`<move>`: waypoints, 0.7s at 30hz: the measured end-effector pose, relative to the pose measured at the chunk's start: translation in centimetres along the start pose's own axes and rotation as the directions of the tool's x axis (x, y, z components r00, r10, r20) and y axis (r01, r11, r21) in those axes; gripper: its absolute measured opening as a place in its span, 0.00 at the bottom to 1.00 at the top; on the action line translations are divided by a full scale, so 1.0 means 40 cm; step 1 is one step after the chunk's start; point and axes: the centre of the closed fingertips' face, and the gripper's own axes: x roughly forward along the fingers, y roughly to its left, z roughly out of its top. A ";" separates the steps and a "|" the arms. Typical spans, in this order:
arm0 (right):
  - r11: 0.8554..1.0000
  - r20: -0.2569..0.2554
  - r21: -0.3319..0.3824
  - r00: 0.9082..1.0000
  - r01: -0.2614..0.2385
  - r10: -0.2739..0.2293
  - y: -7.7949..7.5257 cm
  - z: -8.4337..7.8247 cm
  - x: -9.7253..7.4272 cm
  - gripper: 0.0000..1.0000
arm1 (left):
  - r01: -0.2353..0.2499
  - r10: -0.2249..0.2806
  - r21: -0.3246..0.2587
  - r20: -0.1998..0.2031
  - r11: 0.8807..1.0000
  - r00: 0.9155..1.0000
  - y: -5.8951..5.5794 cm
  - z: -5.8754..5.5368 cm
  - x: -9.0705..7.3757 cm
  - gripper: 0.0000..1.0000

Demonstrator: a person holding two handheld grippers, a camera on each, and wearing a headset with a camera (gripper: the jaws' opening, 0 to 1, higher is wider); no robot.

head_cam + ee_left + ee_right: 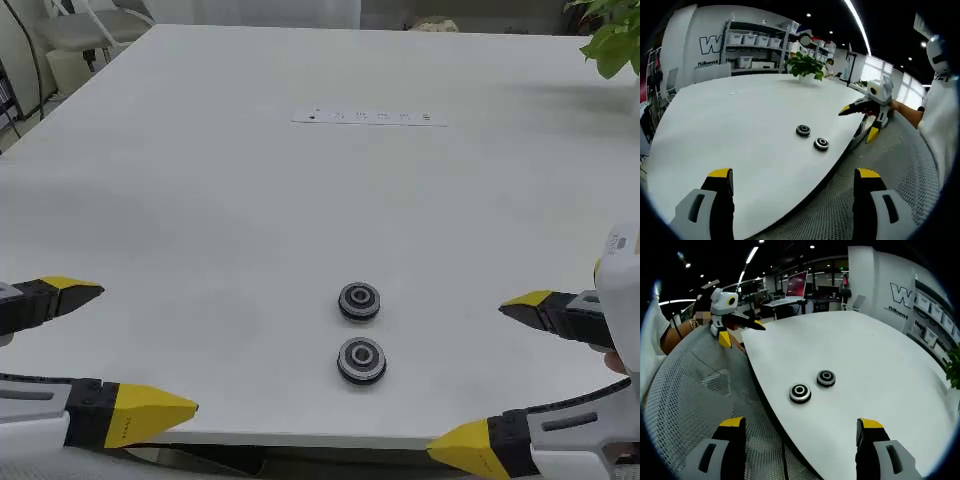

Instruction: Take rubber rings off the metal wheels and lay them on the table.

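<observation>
Two metal wheels lie flat on the white table [200, 200] near its front edge, one behind the other: far wheel [359, 301] and near wheel [361, 360], just apart, not touching. Each has a black rubber ring [361, 379] on its rim; none off yet. Left gripper [150, 348] & right gripper [464, 375] hover either side, well apart from the wheels, both w/ jaws spread wide, nothing held. Handling (est.): wheels small, rigid, prob. dense for size; smooth metal, so may skid on the slick tabletop if pushed sideways. Rings soft, stretchy, grippy, prob. seated tight on the rim, so they need a peel, not a straight pull. Best hold, as I judge it: one gripper clamps the wheel body, the other pinches the ring's outer edge & rolls it over the rim. Not fragile. Writing: paper strip [368, 117] at mid-table carries small print, too small to read. Wall lettering [710, 44] in left gripper view starts w/ a big "W", rest cut off; smaller line below illegible. No brand visible on wheels.
</observation>
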 end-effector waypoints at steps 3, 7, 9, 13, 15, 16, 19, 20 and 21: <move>1.000 -0.004 -0.006 1.000 0.017 -0.017 -0.003 -0.004 -0.003 0.88 | 0.014 -0.014 0.005 0.024 1.000 1.000 -0.006 0.012 -0.001 0.99; 0.997 -0.061 -0.048 0.996 0.055 -0.058 -0.013 -0.026 -0.003 0.88 | 0.026 -0.027 0.025 0.012 0.999 1.000 -0.015 0.007 0.000 0.99; 0.999 -0.051 -0.005 0.997 0.051 -0.051 -0.017 -0.022 -0.002 0.89 | 0.028 -0.028 0.026 0.009 0.999 1.000 -0.015 0.007 0.000 0.99; 0.998 -0.093 0.004 0.994 0.055 -0.054 -0.020 -0.045 0.001 0.88 | 0.043 -0.044 0.039 0.016 0.998 0.999 -0.021 0.011 0.001 0.99; 0.996 -0.111 0.051 0.992 0.067 -0.061 -0.027 -0.057 -0.001 0.87 | 0.057 -0.058 0.030 0.022 0.998 0.998 -0.025 0.013 0.002 0.99; 0.995 -0.111 0.059 0.991 0.081 -0.074 -0.033 -0.058 -0.004 0.87 | 0.060 -0.060 0.027 0.025 0.998 0.998 -0.026 0.015 0.002 0.99; 0.990 -0.094 0.080 0.990 0.118 -0.110 -0.047 -0.054 -0.012 0.87 | 0.059 -0.060 0.039 0.032 0.998 0.998 -0.027 0.018 -0.001 0.99; 0.987 -0.086 0.102 0.990 0.125 -0.116 -0.051 -0.052 -0.013 0.87 | 0.057 -0.058 0.043 0.033 0.997 0.998 -0.026 0.018 -0.001 0.99; 0.984 -0.080 0.120 0.989 0.133 -0.124 -0.056 -0.051 -0.015 0.87 | 0.056 -0.057 0.043 0.034 0.997 0.998 -0.025 0.019 -0.001 0.99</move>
